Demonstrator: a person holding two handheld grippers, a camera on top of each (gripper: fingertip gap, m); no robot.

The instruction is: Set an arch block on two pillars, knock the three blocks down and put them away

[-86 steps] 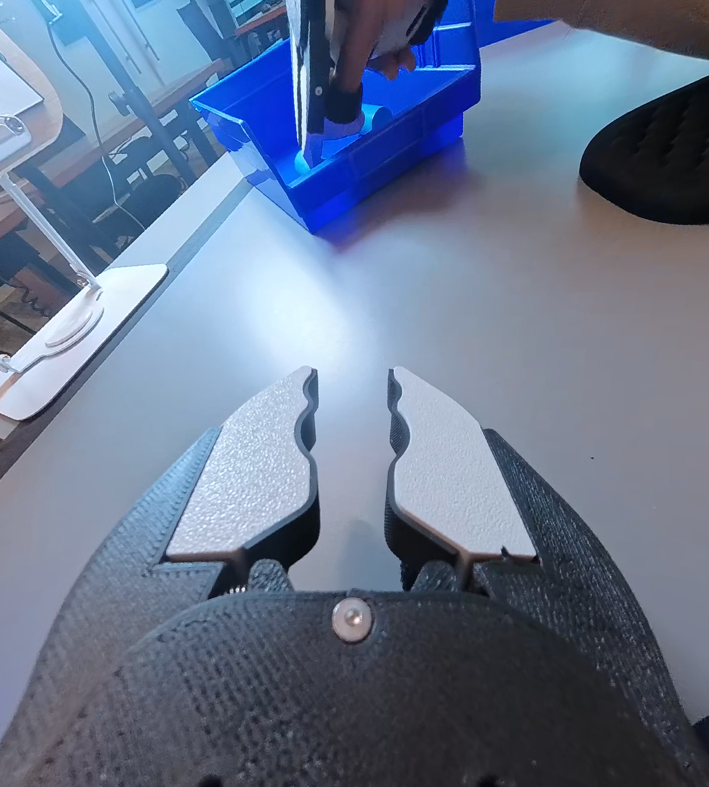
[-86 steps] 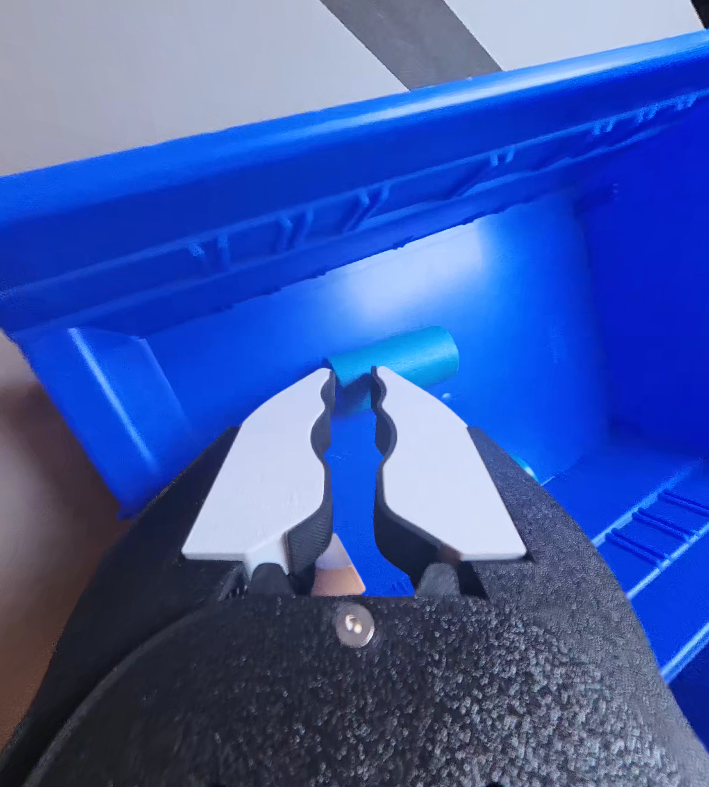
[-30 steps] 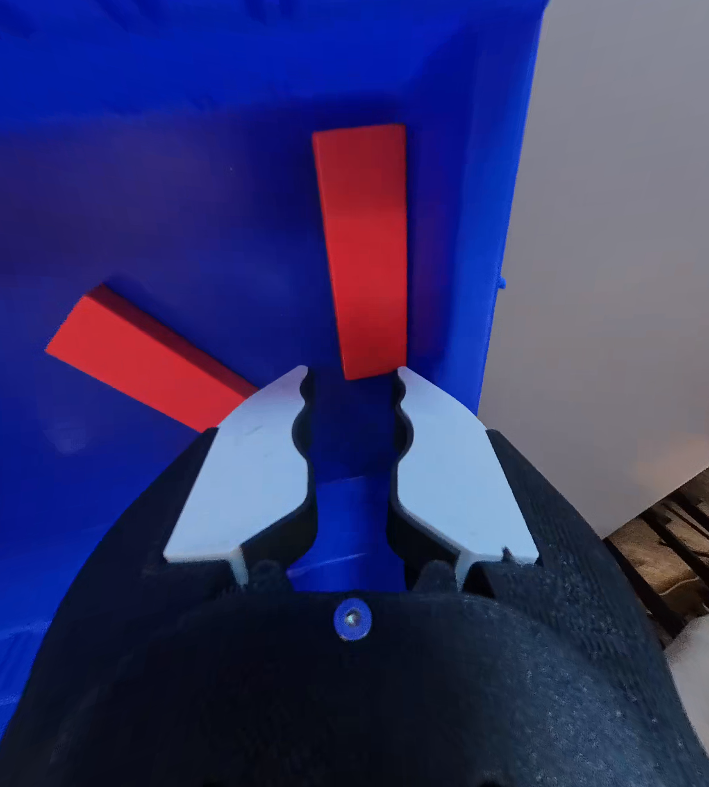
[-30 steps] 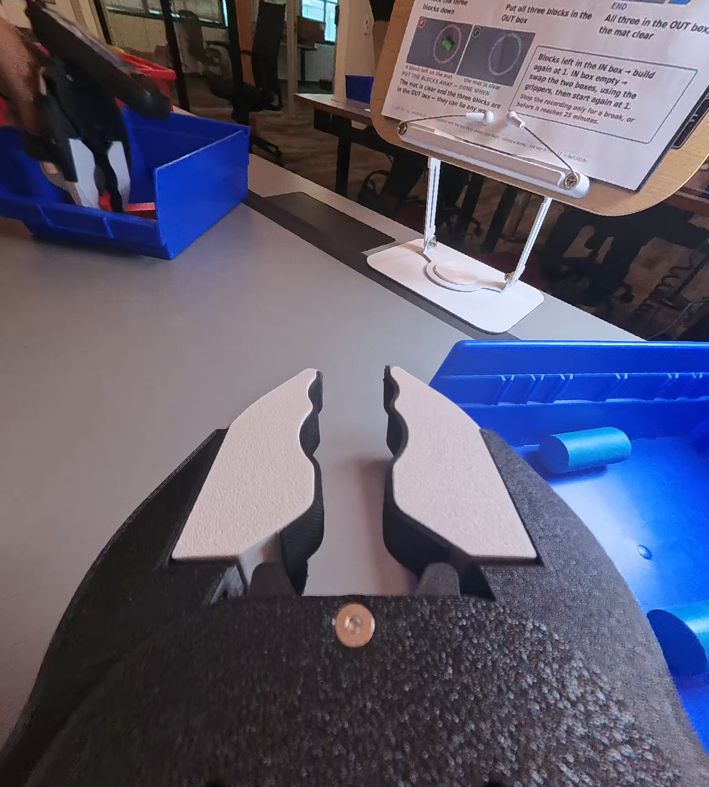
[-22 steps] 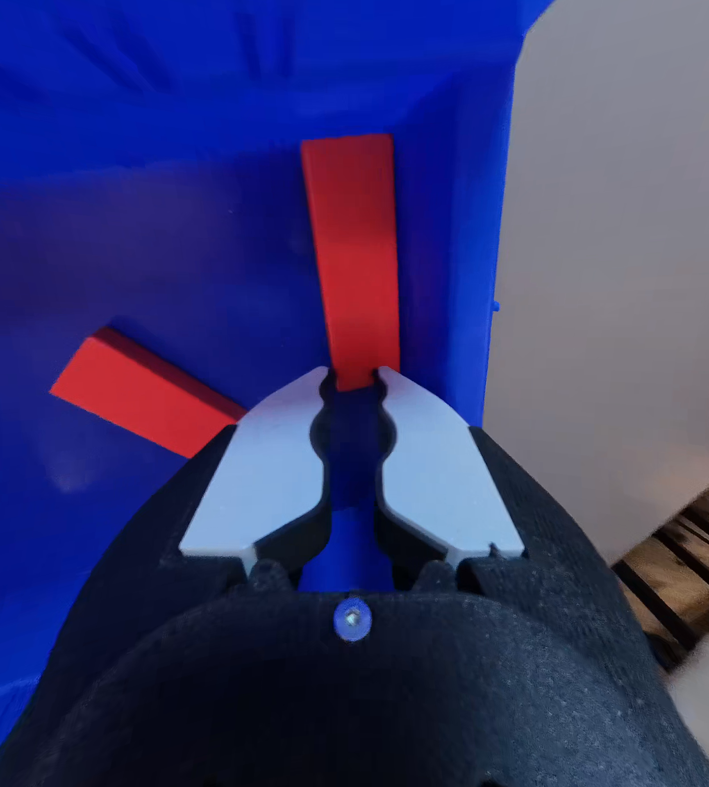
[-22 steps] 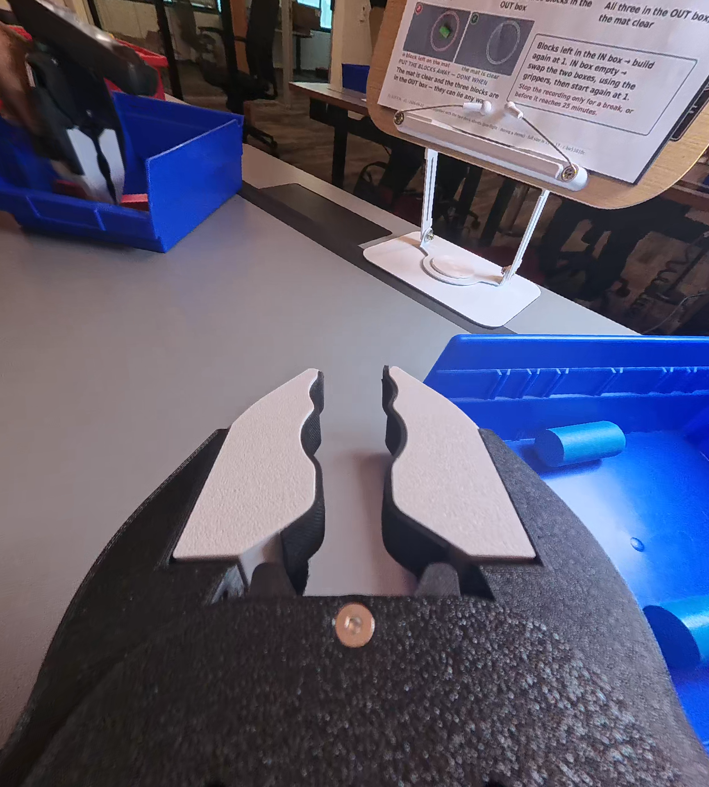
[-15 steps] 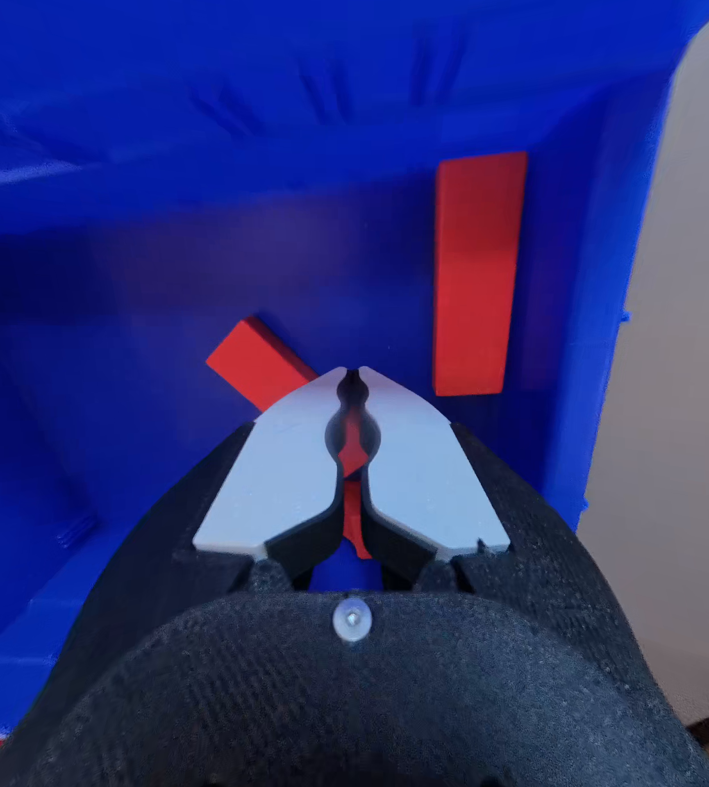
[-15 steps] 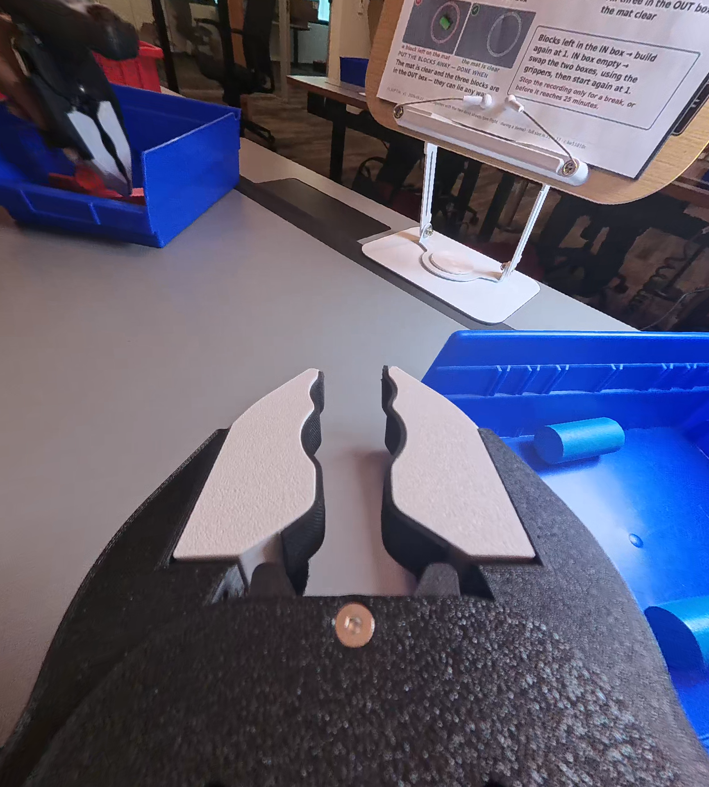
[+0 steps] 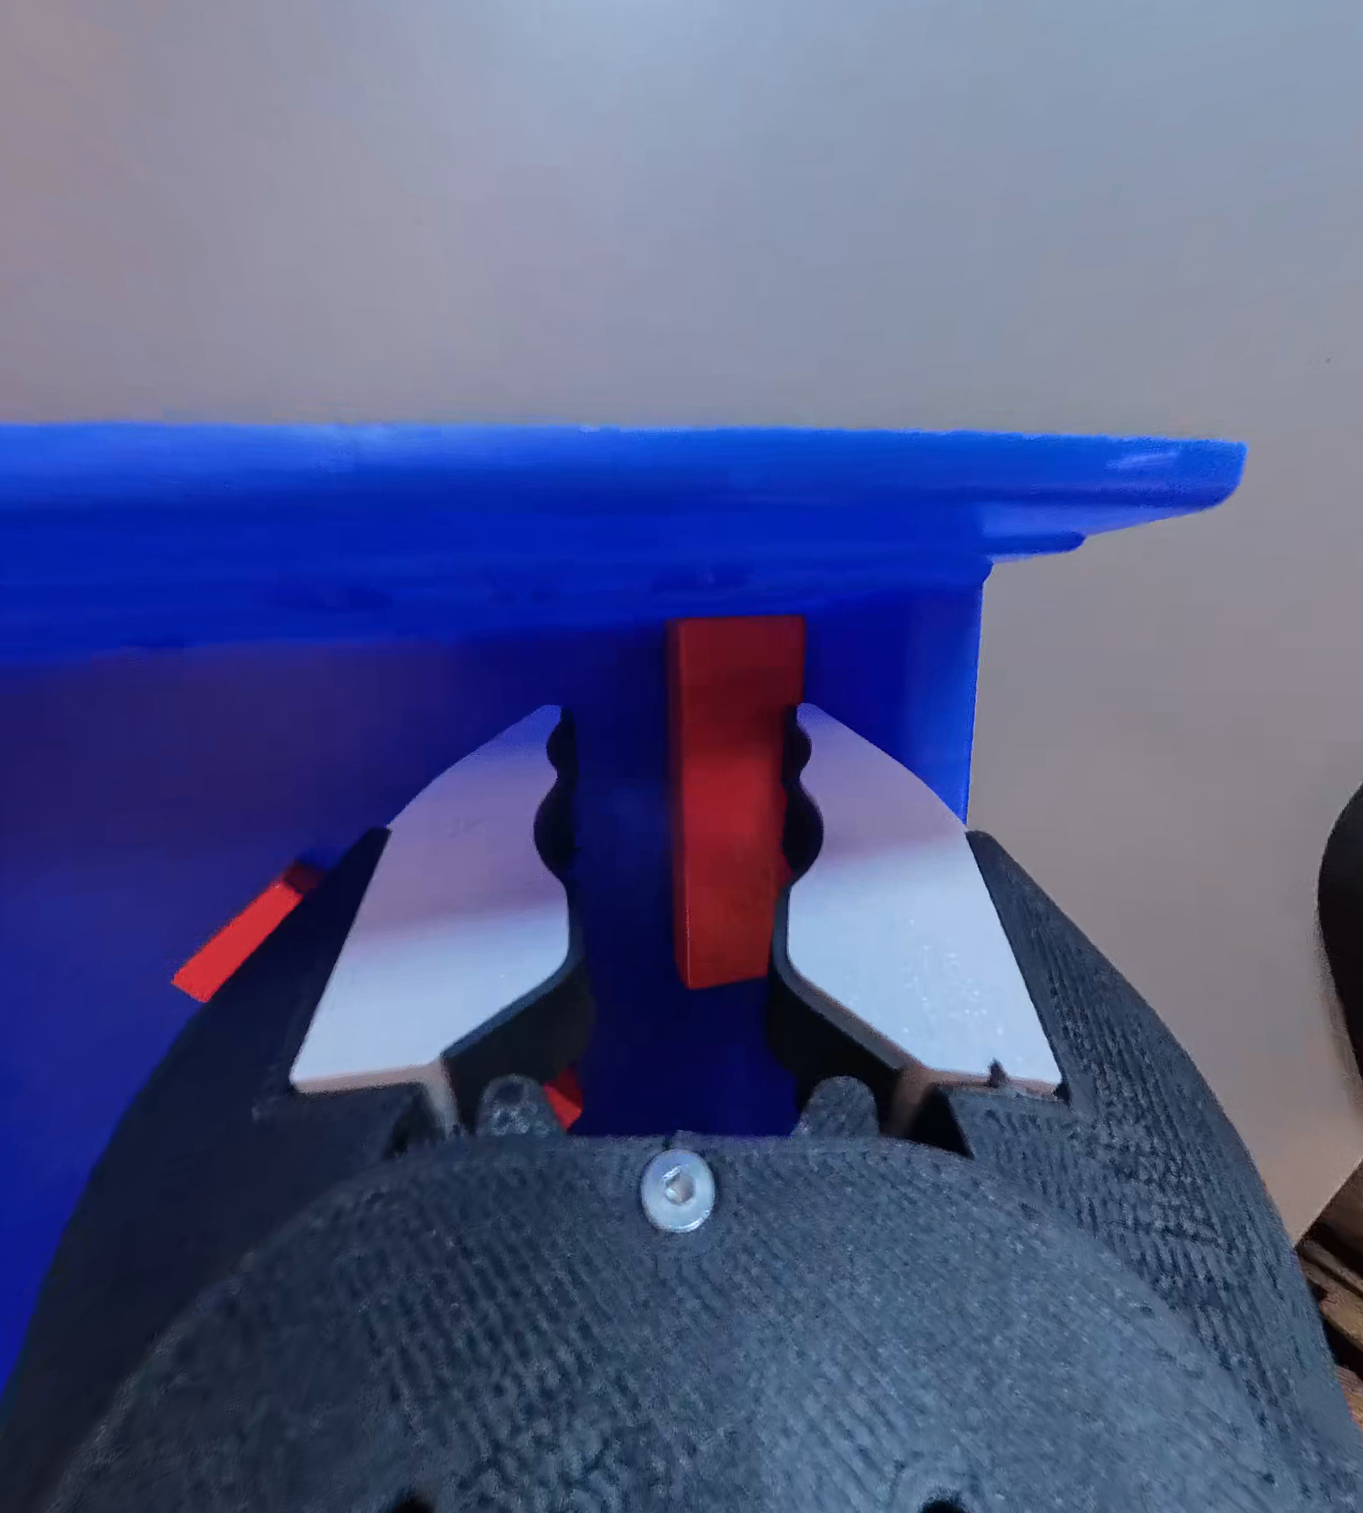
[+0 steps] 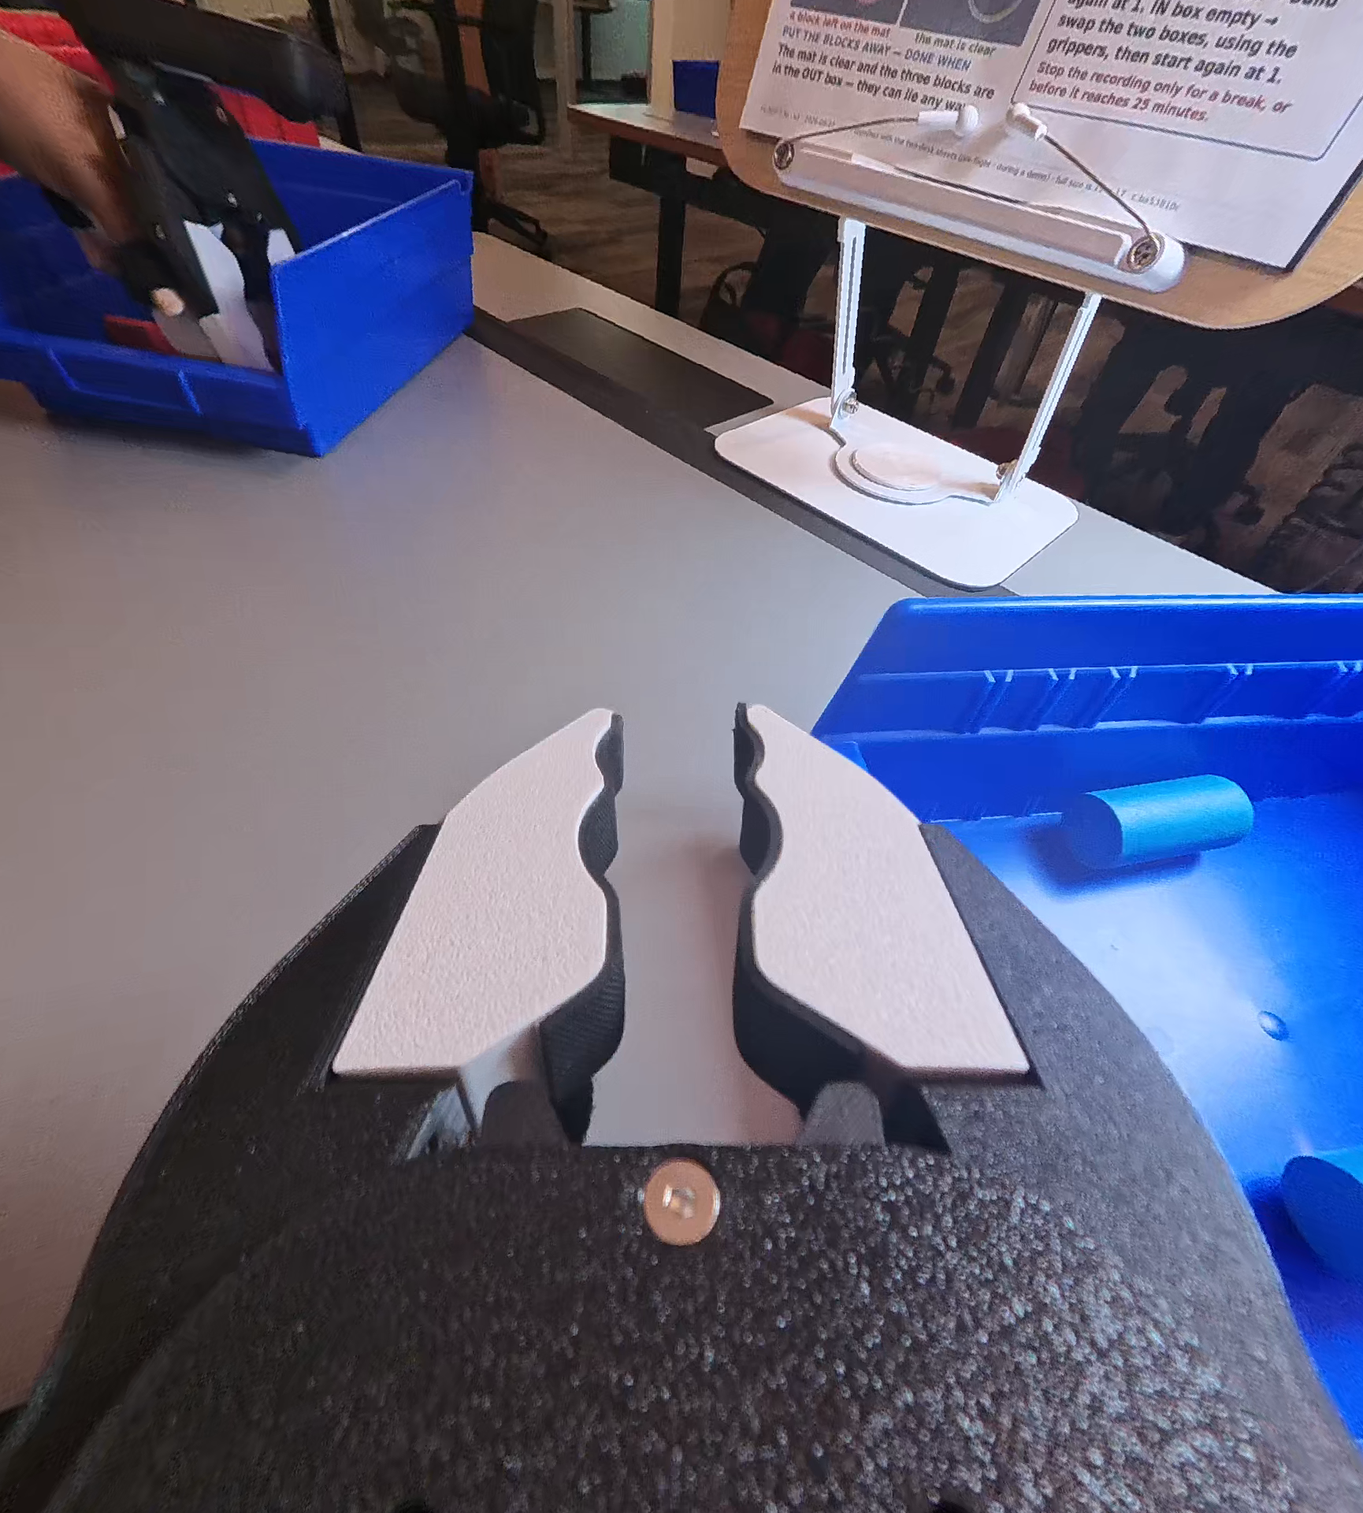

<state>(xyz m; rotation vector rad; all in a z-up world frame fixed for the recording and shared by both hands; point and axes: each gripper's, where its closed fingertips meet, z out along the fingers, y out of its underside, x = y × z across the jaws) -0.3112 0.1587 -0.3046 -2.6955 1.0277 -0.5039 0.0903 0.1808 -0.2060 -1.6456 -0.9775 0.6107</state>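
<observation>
Left gripper (image 9: 678, 720) sits inside a blue bin (image 9: 498, 508), jaws apart; a red block (image 9: 731, 786) lies between them against the right finger, a second red block (image 9: 240, 933) left of the fingers. Right gripper (image 10: 678, 724) hovers over the grey table (image 10: 252, 655), jaws apart and empty; to its right a second blue bin (image 10: 1153, 655) holds two blue cylinders (image 10: 1161, 819).

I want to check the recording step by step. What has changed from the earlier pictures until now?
The left tongs went from the table into the far blue bin, shut half a second ago, and now stand open around the long red block. The right tongs let go of a blue cylinder in the near blue bin and drew back over the table. Both cylinders stay in that bin; the right tongs remain open.
</observation>
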